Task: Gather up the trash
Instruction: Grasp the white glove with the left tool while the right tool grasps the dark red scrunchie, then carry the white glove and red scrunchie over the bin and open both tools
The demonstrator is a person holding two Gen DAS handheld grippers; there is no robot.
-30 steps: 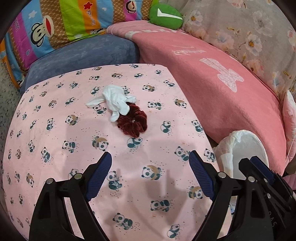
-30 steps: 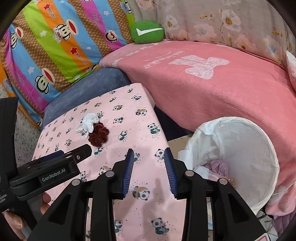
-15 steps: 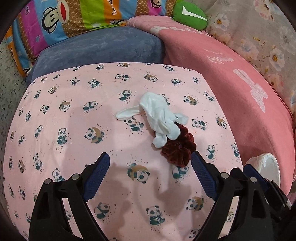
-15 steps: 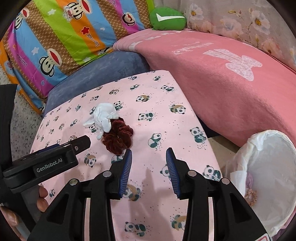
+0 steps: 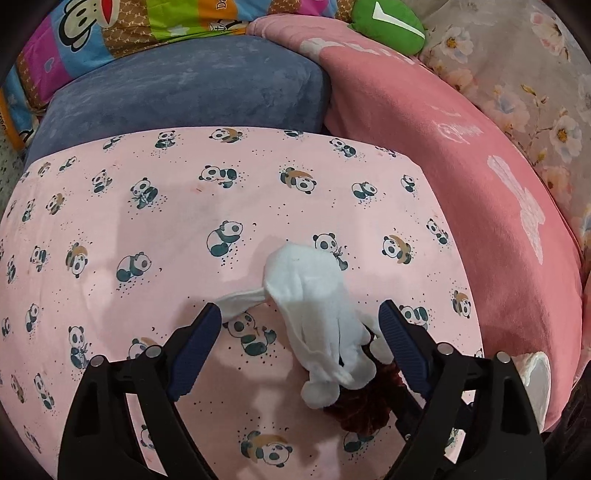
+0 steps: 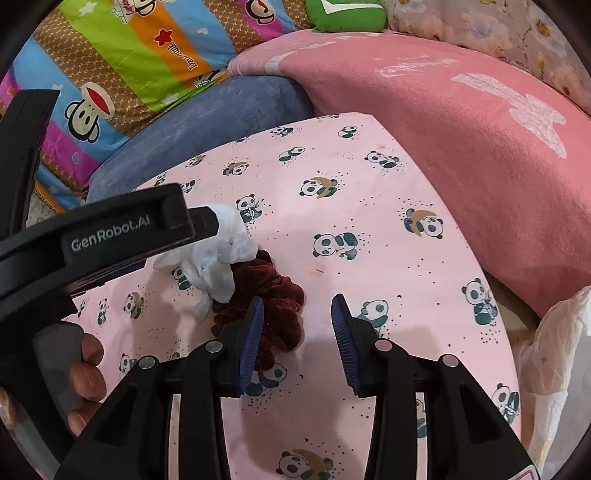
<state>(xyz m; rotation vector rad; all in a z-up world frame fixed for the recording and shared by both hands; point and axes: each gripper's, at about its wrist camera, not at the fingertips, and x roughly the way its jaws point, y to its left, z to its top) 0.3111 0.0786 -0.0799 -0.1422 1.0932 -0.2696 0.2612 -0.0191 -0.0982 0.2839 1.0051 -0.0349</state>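
Observation:
A crumpled white tissue [image 5: 314, 306] lies on the pink panda-print cloth [image 5: 147, 221], partly over a dark red scrunchie [image 5: 364, 406]. My left gripper [image 5: 301, 325] straddles the tissue; its jaws are closing, and the pads are still apart from it. In the right wrist view the tissue [image 6: 218, 258] and the scrunchie [image 6: 273, 288] lie just left of my right gripper [image 6: 297, 325]. That gripper stands partly open with bare cloth between its pads, its left pad at the scrunchie's edge. The left gripper's body [image 6: 110, 236] covers part of the tissue there.
A bin lined with a white bag [image 6: 554, 369] stands off the cloth's right edge, also in the left wrist view as a white bag [image 5: 535, 384]. A pink blanket [image 5: 461, 166], a blue cushion [image 5: 192, 88], a striped monkey-print cover [image 6: 122, 55] and a green pillow [image 5: 388, 24] border the cloth.
Both grippers have come forward and down over the cloth. The tissue and scrunchie now sit between the left pads, and the bin has slid to the right edge of both views.

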